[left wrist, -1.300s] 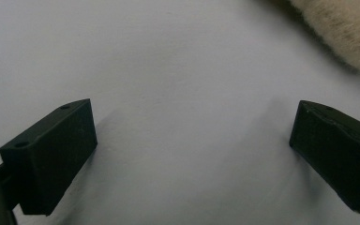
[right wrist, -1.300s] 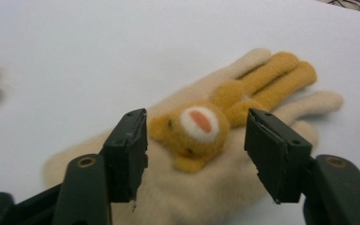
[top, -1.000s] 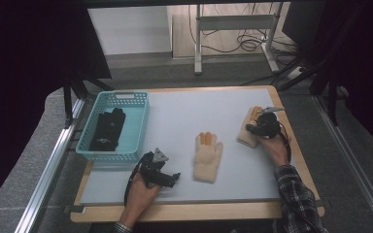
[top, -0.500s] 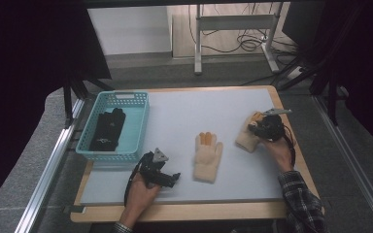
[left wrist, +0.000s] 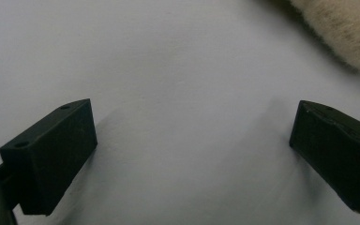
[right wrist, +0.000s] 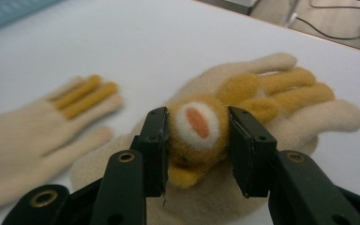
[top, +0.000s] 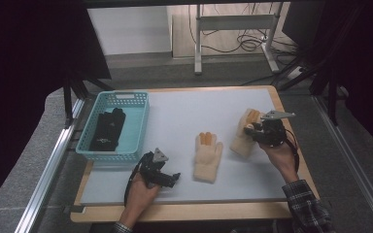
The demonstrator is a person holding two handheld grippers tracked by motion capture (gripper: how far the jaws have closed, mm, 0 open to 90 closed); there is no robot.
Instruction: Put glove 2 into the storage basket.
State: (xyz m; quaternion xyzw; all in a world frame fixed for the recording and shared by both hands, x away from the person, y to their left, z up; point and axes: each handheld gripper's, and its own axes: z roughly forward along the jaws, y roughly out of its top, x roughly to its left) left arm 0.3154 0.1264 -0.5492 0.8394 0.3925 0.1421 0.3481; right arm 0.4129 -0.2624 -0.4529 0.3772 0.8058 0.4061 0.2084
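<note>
Presently, the orange patch (right wrist: 198, 133) on the right cream glove (right wrist: 262, 93) is pinched between the 2 jaws of the right gripper (right wrist: 198, 140), which are closed against its fluffy sides. In the high view this glove (top: 243, 141) lies near the right edge of the white table (top: 184, 111), and the right gripper (top: 250, 130) is held over it. A second cream glove (top: 208, 156) lies flat near the middle, apart from the first. The left gripper (left wrist: 192, 154) is kept wide open just above the bare table surface, with nothing between its jaws. A black glove (top: 108, 130) is seen inside the blue basket (top: 138, 127) at the left.
</note>
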